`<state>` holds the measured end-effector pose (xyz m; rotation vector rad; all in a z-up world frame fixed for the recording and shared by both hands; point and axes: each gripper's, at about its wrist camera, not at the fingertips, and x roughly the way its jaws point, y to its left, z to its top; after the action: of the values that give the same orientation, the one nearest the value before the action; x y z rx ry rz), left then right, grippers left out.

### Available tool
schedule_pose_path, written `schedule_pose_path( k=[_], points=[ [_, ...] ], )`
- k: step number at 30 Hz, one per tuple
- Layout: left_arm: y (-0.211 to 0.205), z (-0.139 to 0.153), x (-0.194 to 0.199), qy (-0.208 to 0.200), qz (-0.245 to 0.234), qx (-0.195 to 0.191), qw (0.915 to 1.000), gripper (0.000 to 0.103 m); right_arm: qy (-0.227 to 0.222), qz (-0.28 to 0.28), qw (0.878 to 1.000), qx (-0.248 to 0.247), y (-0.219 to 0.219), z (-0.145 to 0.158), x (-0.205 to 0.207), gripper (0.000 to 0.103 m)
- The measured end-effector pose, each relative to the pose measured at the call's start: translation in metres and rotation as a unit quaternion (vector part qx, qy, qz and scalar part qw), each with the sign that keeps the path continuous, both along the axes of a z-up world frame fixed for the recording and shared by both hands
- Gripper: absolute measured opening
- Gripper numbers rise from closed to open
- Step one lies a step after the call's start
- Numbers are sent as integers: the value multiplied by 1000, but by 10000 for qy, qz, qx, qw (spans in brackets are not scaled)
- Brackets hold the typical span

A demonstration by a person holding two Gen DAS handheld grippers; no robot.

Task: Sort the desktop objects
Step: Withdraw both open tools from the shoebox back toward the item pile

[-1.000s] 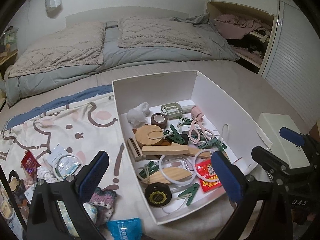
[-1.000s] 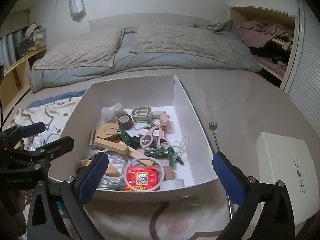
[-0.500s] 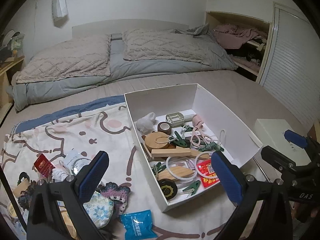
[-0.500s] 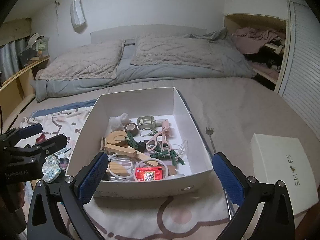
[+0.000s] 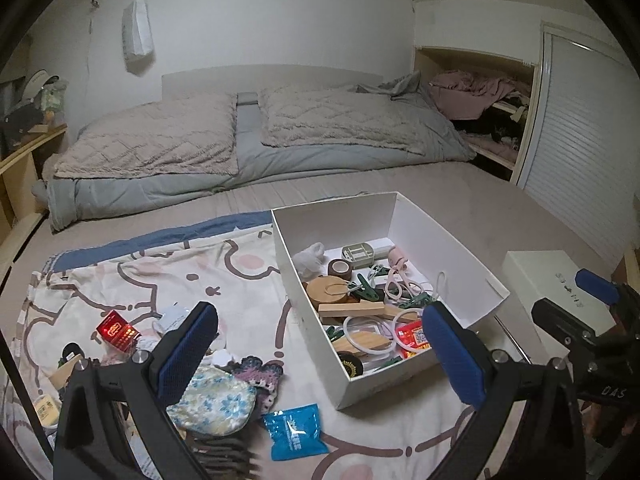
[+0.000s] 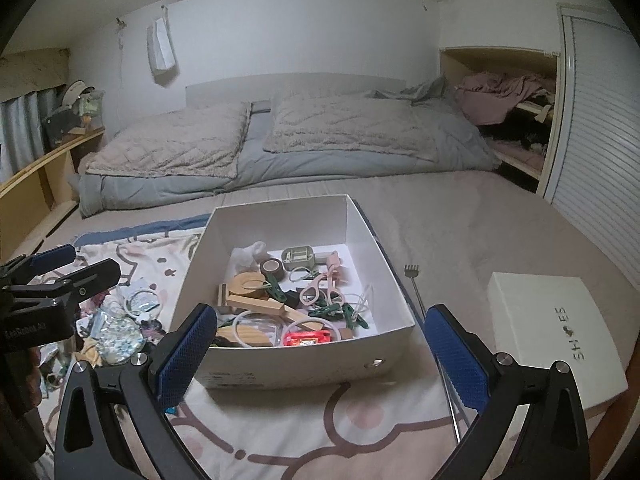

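Far left on the patterned blanket [image 5: 248, 280], there's a loose scatter: a red packet [image 5: 118, 330], a floral pouch [image 5: 214, 400] and, nearer the camera, a blue sachet [image 5: 295, 432]. The left gripper [image 5: 320, 354] hangs above that pile, jaws spread wide, nothing between its 2 blue pads. Moving right, the white box [image 6: 280, 368] sits on the blanket, packed with small things: a wooden block [image 6: 256, 303], green clips [image 6: 276, 285], pink scissors [image 6: 320, 290], a roll of brown tape [image 6: 272, 267], white rings and what looks like a red QR-coded packet [image 6: 308, 338]. The right gripper [image 6: 320, 354] hovers just before the box's near wall, jaws wide apart, empty. A metal back-scratcher [image 6: 416, 292] lies just beside the box, then a closed shoe box [image 6: 552, 332].
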<state>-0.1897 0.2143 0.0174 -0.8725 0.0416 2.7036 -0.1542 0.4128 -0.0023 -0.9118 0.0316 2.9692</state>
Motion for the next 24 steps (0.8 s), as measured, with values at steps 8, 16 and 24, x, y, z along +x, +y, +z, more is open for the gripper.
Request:
schedule_pose_path(
  k=[8, 16, 24],
  points=[
    [-17, 13, 25, 172, -4, 64, 9998, 103, 169, 10, 9998, -51, -11, 6, 19, 103],
    [-40, 23, 49, 312, 75, 62, 9995, 103, 223, 21, 9997, -18, -20, 9, 37, 103],
    [-67, 26, 70, 405, 205, 44, 9990, 103, 383, 65, 9992, 54, -33, 14, 60, 103]
  ],
)
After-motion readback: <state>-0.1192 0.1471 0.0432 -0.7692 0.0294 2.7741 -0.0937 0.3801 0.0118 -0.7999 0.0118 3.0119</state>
